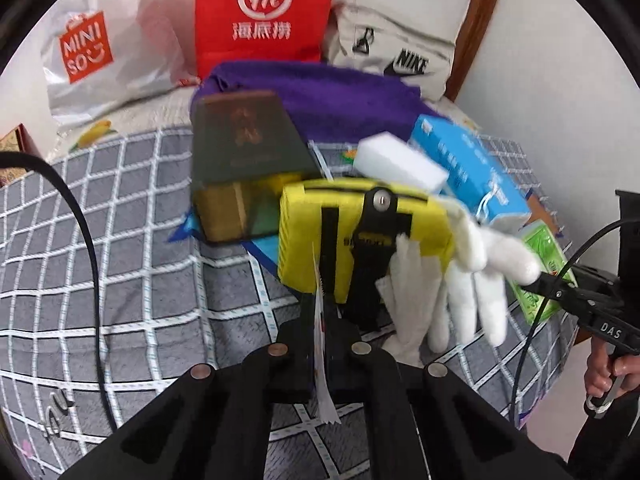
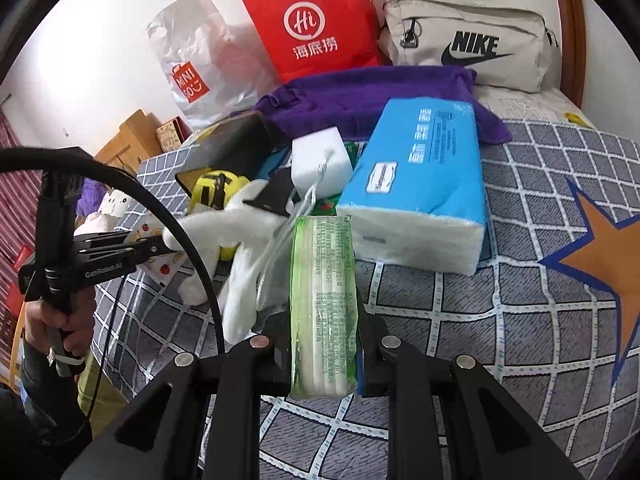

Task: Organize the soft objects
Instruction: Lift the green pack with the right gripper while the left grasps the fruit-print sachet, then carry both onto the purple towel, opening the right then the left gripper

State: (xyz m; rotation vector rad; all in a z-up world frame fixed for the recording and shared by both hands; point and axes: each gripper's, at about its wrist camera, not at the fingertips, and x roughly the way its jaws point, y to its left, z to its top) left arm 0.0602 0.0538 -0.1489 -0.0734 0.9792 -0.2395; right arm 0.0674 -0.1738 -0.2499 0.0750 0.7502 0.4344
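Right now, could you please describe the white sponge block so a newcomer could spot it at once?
Start at the red paper bag by the wall, then the purple towel before it. At the towel's front edge, left of the blue tissue pack, sits the white sponge block: the only plain, unprinted cube.

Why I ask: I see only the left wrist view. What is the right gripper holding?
Observer: The right gripper is shut on the green tissue pack, which lies lengthwise between its fingers.
Operator: And the thin strip in my left jaws, what is it?
Observer: In the right wrist view, the left gripper appears to pinch a small flat sachet printed with red fruit.
Operator: Is anything attached to the white sponge block?
Observer: Yes, a silvery cord hangs from the white sponge block.
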